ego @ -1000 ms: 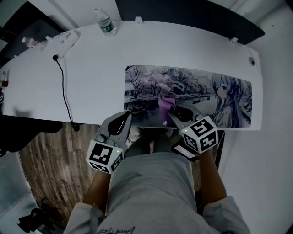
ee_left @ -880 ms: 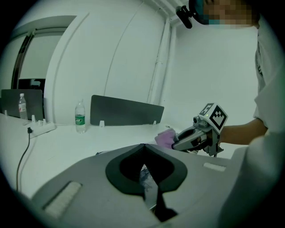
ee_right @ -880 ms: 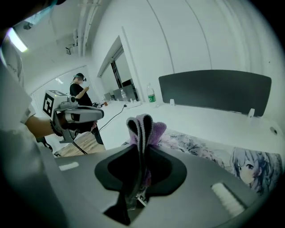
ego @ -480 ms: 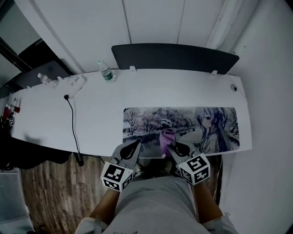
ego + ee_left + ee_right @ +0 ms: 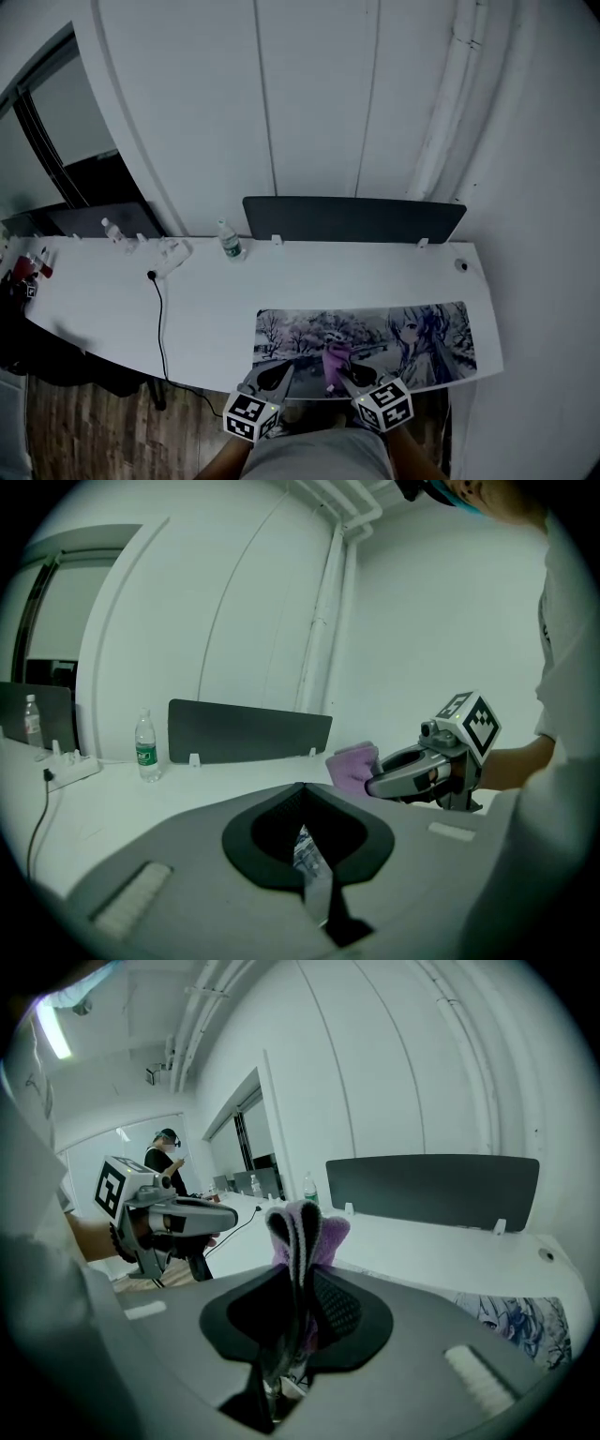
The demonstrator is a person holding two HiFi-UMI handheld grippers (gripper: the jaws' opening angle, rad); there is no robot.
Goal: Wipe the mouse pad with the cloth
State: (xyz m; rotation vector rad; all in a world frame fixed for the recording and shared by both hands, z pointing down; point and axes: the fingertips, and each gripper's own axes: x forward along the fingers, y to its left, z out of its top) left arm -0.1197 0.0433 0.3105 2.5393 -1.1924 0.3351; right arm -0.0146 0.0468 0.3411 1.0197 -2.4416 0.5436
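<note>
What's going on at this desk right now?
A person stands at the near edge of a white desk with a gripper in each hand. The right gripper is shut on a folded purple cloth, held at the front edge of a long illustrated mouse pad. Whether the cloth touches the pad is unclear. The left gripper is beside it, jaws together and empty.

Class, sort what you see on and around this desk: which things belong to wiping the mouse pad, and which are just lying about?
In the job:
purple cloth, clamped in the right gripper
printed mouse pad

Lying about:
water bottle
black cable
dark divider panel
left gripper, shut and empty
</note>
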